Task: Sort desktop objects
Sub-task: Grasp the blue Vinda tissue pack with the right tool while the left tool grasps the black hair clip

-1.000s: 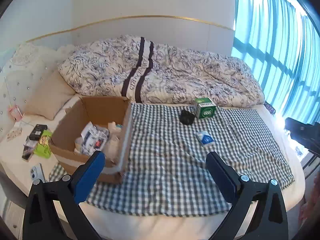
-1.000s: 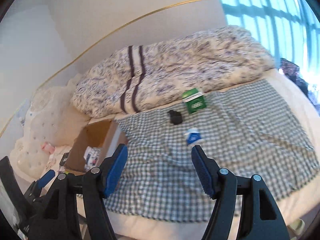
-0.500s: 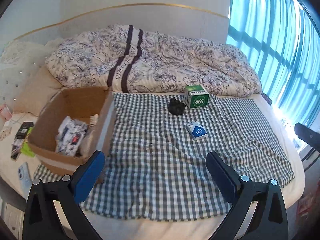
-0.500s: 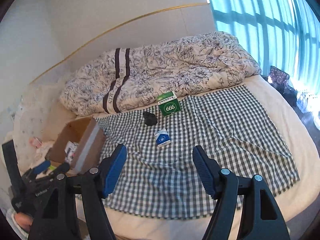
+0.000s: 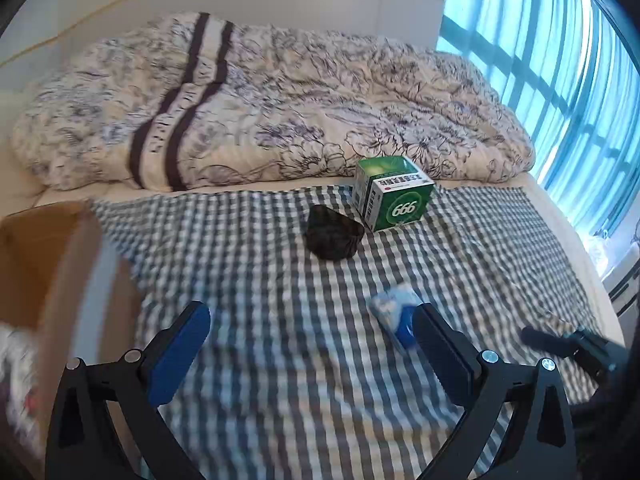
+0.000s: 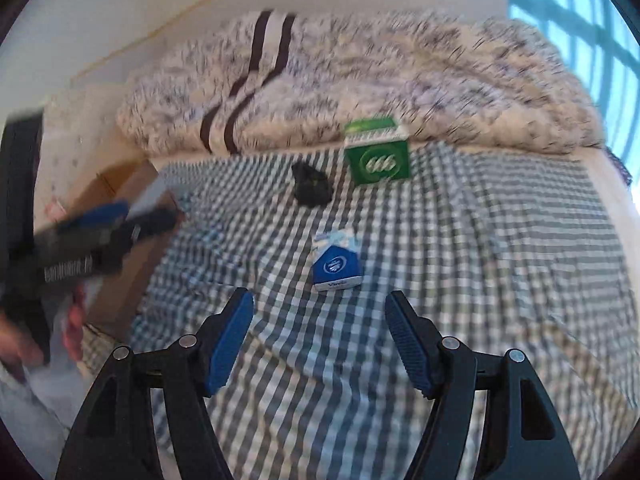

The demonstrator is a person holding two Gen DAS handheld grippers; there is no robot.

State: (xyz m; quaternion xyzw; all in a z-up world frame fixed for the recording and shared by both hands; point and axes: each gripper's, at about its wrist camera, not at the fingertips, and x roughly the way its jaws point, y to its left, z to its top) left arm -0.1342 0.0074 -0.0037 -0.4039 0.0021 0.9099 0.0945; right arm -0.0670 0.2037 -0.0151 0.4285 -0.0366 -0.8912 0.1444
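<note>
Left to right on the bed: cardboard box [image 5: 48, 264] at the left edge of the checked cloth [image 5: 260, 360], contents blurred. Left tool [image 5: 310, 350] hangs above the cloth with jaws wide apart, nothing between them. Black lump [image 5: 334, 238] lies mid-cloth, just left of the green box [image 5: 394, 194], close but contact unclear. Green box stands upright at the far edge of the cloth, near the quilt [image 5: 260, 108]. Blue pack [image 5: 396, 314] lies flat on the cloth nearer the camera, apart from the lump, partly hidden behind the left tool's right finger [image 5: 446, 356]. Curtains [image 5: 560, 60] at the right.

Right wrist view: right tool [image 6: 320, 344] spread open and empty above the cloth, the blue pack [image 6: 336, 264] just ahead of its gap, not touching. Lump [image 6: 310, 184] and green box [image 6: 378, 156] further back. Left tool [image 6: 100, 232] shows blurred at the left, over the cardboard box [image 6: 128, 248]
</note>
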